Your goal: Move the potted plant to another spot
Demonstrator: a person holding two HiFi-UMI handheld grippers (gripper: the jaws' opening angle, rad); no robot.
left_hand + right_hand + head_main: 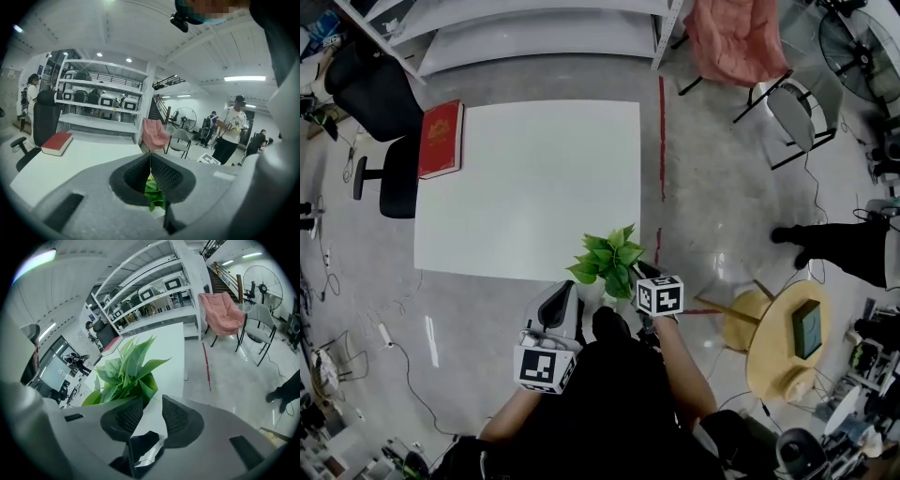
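The potted plant, green leaves in a small white pot, hangs just off the front right corner of the white table. My right gripper is shut on the pot. In the right gripper view the white pot wall fills the space between the pads, with the leaves rising behind the left one. My left gripper is just left of the pot, jaws shut and holding nothing. In the left gripper view its tips meet, and leaves show below them.
A red book lies on the table's left edge. A black office chair stands left of it. A red tape line runs along the table's right side. A round wooden table, a pink chair and a standing person are to the right.
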